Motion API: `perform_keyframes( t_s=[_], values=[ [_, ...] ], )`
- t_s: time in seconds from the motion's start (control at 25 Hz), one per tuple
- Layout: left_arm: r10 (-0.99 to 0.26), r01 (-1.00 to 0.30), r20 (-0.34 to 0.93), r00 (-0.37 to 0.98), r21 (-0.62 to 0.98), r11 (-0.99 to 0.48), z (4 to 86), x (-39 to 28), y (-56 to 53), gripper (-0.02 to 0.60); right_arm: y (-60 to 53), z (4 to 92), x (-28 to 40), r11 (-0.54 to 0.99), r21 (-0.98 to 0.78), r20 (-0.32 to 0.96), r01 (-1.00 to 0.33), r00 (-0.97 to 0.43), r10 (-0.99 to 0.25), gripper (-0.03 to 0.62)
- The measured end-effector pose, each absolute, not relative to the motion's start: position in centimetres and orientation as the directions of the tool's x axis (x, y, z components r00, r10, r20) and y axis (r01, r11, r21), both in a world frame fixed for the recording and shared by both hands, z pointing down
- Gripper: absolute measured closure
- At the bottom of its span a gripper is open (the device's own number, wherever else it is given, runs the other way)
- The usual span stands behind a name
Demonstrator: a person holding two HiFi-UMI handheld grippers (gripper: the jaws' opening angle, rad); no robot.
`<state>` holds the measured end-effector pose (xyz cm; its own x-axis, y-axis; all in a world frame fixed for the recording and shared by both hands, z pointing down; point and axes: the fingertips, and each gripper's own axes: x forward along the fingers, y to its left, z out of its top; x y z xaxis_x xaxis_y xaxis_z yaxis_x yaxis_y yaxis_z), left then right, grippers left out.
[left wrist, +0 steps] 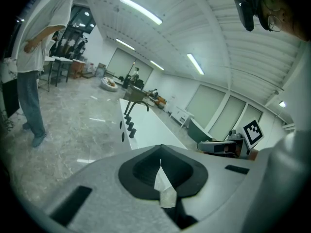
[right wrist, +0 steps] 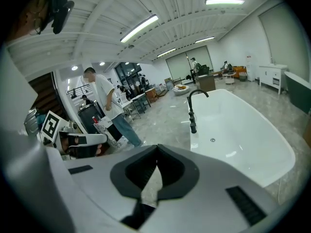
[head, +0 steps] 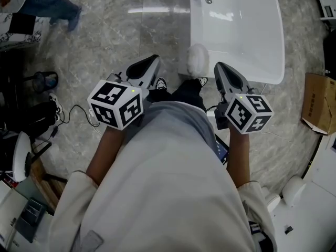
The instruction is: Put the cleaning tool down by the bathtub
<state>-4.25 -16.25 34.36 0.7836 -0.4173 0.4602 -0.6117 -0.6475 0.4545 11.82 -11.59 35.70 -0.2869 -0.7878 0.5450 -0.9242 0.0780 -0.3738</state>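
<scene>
Both my grippers are pressed shut and empty, and the fluffy white cleaning tool [head: 198,60] is on the floor [head: 115,30] by the bathtub [head: 247,30].

Only the head view shows the cleaning tool: it sits right beside the tub's near end, out in front of my left gripper [head: 150,66] and right gripper [head: 222,70], apart from both. The left gripper view shows its jaws meeting at the tips with nothing in them, and the other gripper's marker cube [left wrist: 252,132] off to one side. The right gripper view shows its jaws together too, plus the tub's black tap [right wrist: 192,109] and a person [right wrist: 108,108] standing in a white shirt.
</scene>
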Motion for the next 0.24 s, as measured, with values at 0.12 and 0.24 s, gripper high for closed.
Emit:
perform_keyframes(
  t_s=[0.12, 0.24],
  values=[
    [-0.415, -0.61, 0.46, 0.785, 0.453, -0.65, 34.4, -4.12, -16.33, 0.575, -11.47, 35.81, 11.6, 0.088, -0.378, 0.549, -0.922, -0.3, -0.78, 0.583],
    [-0.414, -0.609, 0.46, 0.786, 0.453, -0.651, 34.4, -4.29, -16.43, 0.574, -11.36, 35.78, 11.11, 0.105, -0.391, 0.544, -0.914, -0.321, -0.775, 0.582]
  ],
)
